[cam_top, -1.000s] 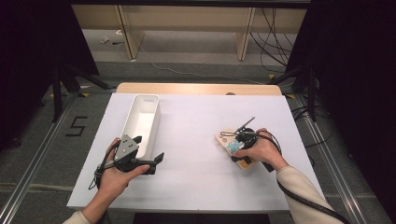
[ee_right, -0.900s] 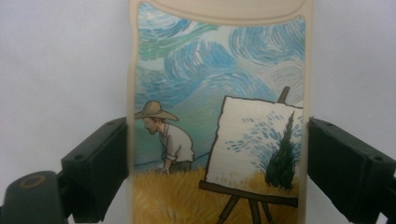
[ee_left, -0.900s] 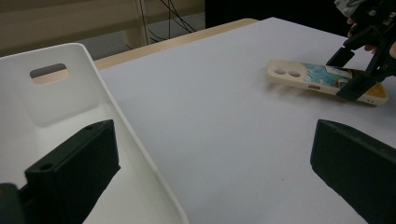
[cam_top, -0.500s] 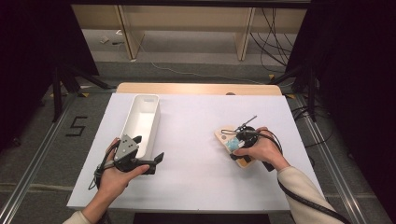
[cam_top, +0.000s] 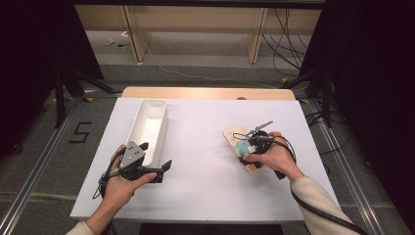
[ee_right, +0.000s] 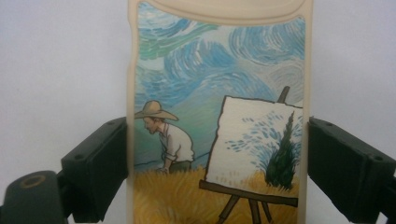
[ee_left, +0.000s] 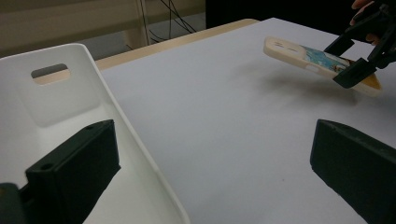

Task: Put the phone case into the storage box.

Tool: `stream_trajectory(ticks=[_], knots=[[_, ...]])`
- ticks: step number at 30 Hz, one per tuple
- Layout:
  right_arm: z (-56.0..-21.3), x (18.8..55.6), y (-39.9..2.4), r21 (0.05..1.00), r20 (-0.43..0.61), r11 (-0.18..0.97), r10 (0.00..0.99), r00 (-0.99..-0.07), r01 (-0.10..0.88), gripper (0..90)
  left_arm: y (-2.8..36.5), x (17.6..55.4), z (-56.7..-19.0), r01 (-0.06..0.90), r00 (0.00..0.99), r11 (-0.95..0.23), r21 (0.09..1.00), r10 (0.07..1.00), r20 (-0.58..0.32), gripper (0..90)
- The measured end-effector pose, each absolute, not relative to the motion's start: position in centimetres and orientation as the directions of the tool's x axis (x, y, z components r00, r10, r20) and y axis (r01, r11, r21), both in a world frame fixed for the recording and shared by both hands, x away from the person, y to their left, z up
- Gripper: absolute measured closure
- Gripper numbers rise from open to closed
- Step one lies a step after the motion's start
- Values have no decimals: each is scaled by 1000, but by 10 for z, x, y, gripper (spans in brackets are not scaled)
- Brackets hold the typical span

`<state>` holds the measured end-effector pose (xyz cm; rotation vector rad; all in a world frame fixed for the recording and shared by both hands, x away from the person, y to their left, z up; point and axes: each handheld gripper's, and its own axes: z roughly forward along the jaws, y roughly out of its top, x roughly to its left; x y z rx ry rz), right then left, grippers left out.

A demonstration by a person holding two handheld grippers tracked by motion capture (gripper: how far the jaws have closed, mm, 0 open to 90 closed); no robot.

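A cream phone case (cam_top: 234, 137) printed with a painter at an easel is clamped by its long sides in my right gripper (cam_top: 247, 154) at the table's right. In the right gripper view the case (ee_right: 219, 107) stands between the two jaws, both pressed against its edges. From the left gripper view the case (ee_left: 303, 53) hangs tilted a little above the white table, its shadow below it, with the right gripper (ee_left: 357, 63) on its near end. My left gripper (cam_top: 156, 155) is open and holds nothing, next to the near end of a white bin (cam_top: 164, 122).
The long white bin (ee_left: 60, 102) looks empty and has a handle slot in its far wall. The white table top (cam_top: 205, 186) has a wooden strip along its far edge. Cables trail from both grippers. Dark floor and rails flank the table.
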<state>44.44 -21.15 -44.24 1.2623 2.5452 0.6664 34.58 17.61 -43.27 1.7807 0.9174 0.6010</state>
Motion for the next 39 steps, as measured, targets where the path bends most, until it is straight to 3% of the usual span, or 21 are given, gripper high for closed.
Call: stream_trajectory(ticks=[26, 39], knots=[[-438, 437, -208, 679, 10, 439, 796, -605, 589, 125, 176, 345, -431, 303, 589, -208, 930, 808, -11, 8], [-440, 431, -205, 723, 4, 419, 792, -610, 549, 124, 175, 345, -432, 305, 596, -210, 929, 803, -14, 14]])
